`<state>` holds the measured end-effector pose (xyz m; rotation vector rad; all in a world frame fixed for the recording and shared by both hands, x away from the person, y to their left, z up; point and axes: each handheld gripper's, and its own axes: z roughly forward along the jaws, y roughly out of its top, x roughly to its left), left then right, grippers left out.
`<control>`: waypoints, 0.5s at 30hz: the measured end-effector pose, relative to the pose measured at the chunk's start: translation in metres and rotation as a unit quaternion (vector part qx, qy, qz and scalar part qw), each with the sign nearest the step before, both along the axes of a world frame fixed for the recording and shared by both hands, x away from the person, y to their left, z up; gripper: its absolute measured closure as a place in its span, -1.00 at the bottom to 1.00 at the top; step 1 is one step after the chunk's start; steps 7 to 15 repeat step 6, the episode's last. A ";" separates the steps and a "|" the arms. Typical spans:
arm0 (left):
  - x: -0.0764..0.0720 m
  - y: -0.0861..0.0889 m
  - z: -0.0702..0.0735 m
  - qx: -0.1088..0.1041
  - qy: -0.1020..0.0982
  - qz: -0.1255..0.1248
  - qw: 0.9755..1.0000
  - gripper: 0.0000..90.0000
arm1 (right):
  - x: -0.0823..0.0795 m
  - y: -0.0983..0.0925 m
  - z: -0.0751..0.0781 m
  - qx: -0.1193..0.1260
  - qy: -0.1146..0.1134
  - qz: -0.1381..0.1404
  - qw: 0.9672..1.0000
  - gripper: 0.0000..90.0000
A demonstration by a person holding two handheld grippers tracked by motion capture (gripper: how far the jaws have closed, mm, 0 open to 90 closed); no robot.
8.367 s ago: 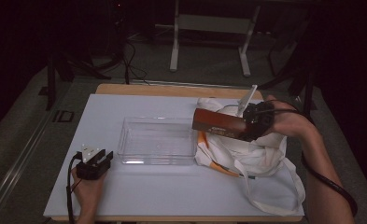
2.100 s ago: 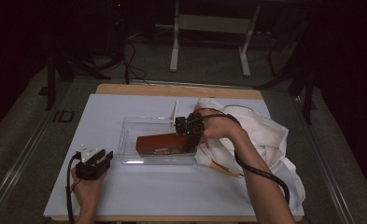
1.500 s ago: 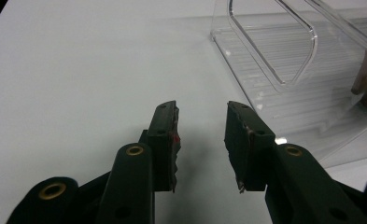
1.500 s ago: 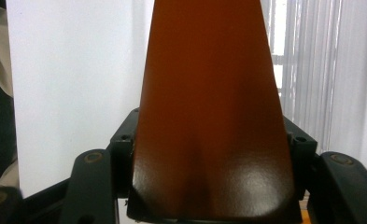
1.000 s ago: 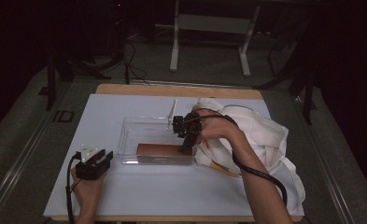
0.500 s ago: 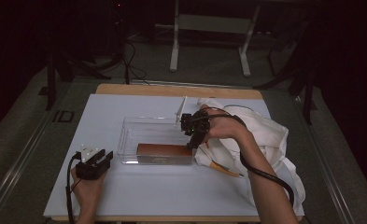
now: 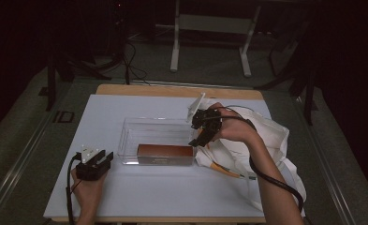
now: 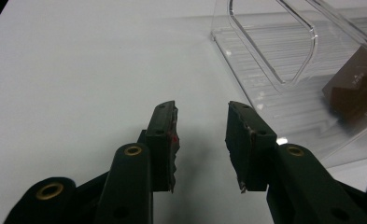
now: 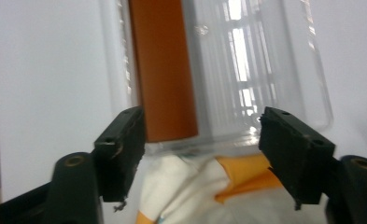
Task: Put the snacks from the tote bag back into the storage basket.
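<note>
High view: brown box (image 7: 165, 153) lying flat inside clear plastic tray (image 7: 130, 136), against its near wall, on white table (image 7: 172, 197). Right gripper (image 7: 198, 138) held above the tray's right end, over the edge of white cloth bag (image 7: 266, 140), apart from the box; jaws spread, just opened wider, nothing between them. Left gripper (image 7: 93, 165) resting on the table left of the tray, near its front corner.

Left gripper view: left gripper (image 8: 201, 140) with jaws parted by a moderate gap, empty, bare table beneath. Corner of clear plastic tray (image 8: 274, 56) at upper right, brown box (image 8: 354, 88) visible through its wall.

Right gripper view: right gripper (image 9: 202, 154) with jaws wide, gripping nothing. Brown box (image 9: 165, 70) beyond the tips, lengthwise in clear plastic tray (image 9: 265, 70), beside one long wall. White cloth bag (image 9: 181, 196) with orange trim just below the tray's end.
</note>
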<state>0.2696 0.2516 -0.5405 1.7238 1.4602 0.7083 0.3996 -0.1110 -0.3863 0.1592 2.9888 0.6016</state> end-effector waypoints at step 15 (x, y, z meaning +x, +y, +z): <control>0.000 0.000 0.000 0.000 0.000 0.000 1.000 0.41 | -0.001 -0.032 0.006 0.038 -0.025 -0.046 0.998 -0.45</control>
